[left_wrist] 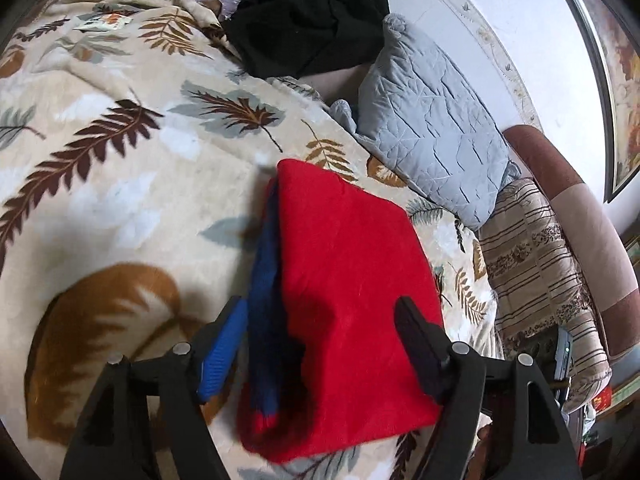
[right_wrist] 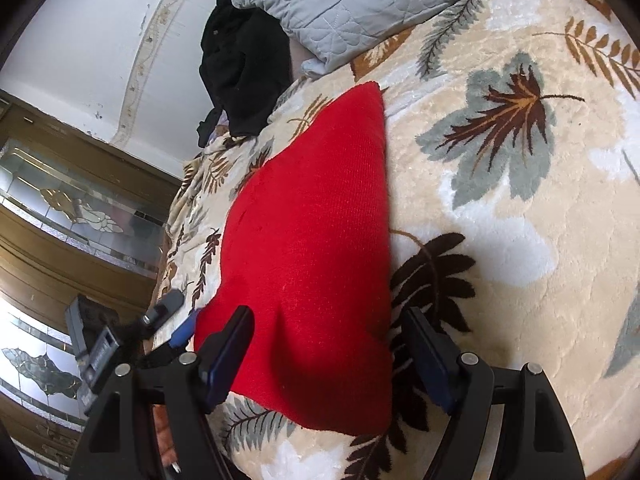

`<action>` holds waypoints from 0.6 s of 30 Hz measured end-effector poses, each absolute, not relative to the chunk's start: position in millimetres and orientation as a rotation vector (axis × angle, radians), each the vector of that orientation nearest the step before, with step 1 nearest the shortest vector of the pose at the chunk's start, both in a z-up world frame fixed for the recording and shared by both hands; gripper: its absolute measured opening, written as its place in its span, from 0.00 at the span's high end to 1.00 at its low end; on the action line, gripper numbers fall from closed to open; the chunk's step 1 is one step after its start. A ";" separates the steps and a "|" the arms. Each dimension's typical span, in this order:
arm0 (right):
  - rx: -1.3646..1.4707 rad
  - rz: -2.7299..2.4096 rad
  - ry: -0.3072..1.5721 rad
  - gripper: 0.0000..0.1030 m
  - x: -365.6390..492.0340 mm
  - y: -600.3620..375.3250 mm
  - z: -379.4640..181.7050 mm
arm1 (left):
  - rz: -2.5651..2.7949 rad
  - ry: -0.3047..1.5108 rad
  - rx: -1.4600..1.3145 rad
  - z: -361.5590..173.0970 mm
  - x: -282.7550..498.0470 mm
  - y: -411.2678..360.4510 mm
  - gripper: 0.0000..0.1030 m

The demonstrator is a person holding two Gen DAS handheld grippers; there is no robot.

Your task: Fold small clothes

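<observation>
The folded red garment lies flat on the leaf-patterned blanket of the bed, a blue layer showing along its edge, and both pairs of tongs stand over its near end. The left tongs are spread apart with the cloth lying between their fingers, neither pad pressing on it; the right tongs are likewise spread apart, straddling the red cloth without clamping it. Beyond the tongs, further up the bed, lie a grey quilted pillow and a heap of black clothes.
</observation>
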State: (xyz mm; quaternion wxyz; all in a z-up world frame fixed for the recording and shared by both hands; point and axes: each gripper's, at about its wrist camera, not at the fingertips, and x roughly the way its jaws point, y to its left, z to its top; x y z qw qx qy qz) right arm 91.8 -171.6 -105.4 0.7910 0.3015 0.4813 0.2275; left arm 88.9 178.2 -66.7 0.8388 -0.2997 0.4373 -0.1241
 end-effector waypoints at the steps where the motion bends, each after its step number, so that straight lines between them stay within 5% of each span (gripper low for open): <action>1: 0.651 0.491 1.031 0.23 92.3 -172.1 -104.8 | -0.252 0.943 -0.632 -69.6 93.3 178.7 0.26; 13: 0.673 0.503 1.074 0.17 135.0 -158.0 -118.9 | -0.289 1.113 -0.633 -110.0 125.1 177.6 0.30; 15: 0.594 0.521 1.125 0.21 145.7 -141.7 -127.3 | -0.342 1.128 -0.600 -110.1 126.2 168.7 0.65; 16: 0.552 0.512 1.140 0.36 147.2 -136.9 -129.2 | -0.331 1.126 -0.593 -108.1 125.9 167.3 0.66; 18: 0.505 0.500 1.148 0.46 148.6 -130.4 -124.7 | -0.311 1.111 -0.548 -98.4 124.5 160.8 0.73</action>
